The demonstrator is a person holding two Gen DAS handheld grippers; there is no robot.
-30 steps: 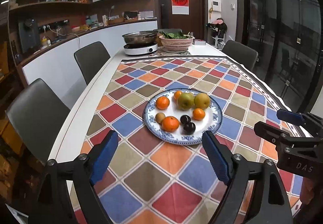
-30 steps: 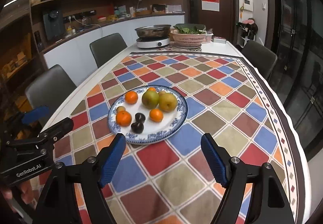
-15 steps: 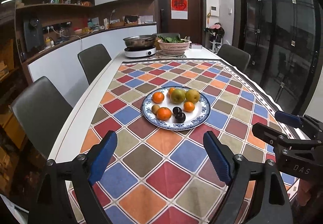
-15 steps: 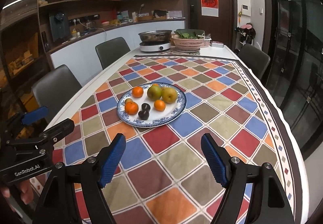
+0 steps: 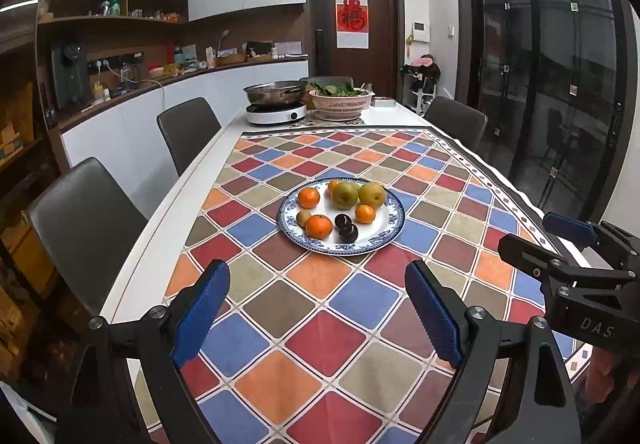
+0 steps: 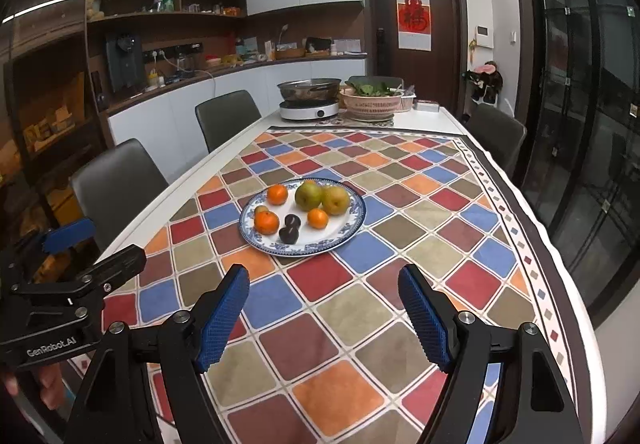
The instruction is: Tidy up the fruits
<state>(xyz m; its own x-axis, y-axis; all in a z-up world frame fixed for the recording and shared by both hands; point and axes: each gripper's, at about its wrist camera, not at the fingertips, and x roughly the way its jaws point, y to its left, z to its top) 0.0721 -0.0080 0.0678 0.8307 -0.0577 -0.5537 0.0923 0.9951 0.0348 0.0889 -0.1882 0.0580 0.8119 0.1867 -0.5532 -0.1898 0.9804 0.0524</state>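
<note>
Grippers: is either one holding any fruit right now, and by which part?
Nothing is held. The left gripper and right gripper are both open over the tablecloth; all fruit sits on the plate.

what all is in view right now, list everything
plate: 1, white with blue rim, mid tablecloth
oranges: 4, orange, on plate
pears: 2, green-yellow, far side of plate
dark fruits: 2, near-black, near side of plate
small brown fruit: 1, plate's left edge
tablecloth: 1, multicoloured diamonds, on white table
pan on cooker: 1, steel on white, far end
basket of greens: 1, pink, beside cooker
chairs: 4, grey, around table
left tongs: blue pads, open, empty
right tongs: blue pads, open, empty
</note>
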